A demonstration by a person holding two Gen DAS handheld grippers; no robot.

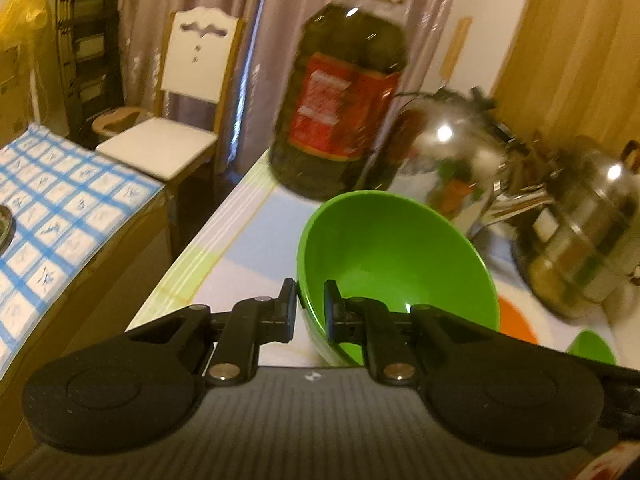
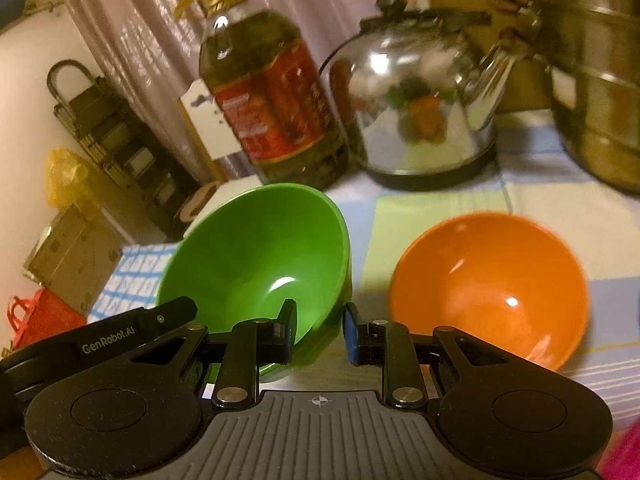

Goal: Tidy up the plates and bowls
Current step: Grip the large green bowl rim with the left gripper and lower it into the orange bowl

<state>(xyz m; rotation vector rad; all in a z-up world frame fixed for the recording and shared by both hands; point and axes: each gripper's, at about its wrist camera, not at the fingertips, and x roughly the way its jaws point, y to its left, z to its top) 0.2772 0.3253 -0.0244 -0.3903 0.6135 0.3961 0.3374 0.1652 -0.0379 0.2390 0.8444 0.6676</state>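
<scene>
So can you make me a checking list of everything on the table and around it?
Surface: table with a pastel patchwork cloth.
Job's things: green bowl, tilted, rim pinched by the left tool; orange bowl beside it, ungripped.
Clutter: oil bottle, shiny kettle, steel pot, all behind the bowls.
Grippers: left tool shut on the green bowl's rim; right tool open, straddling that bowl's other rim, not yet closed.
Cables: nothing seen.
Surroundings: white chair, curtain, blue checked cloth, yellow bag.

dim warm yellow indoor light, motion blur throughout, glare spots on the kettle (image 2: 412, 92), fisheye bending and dark corners.
</scene>
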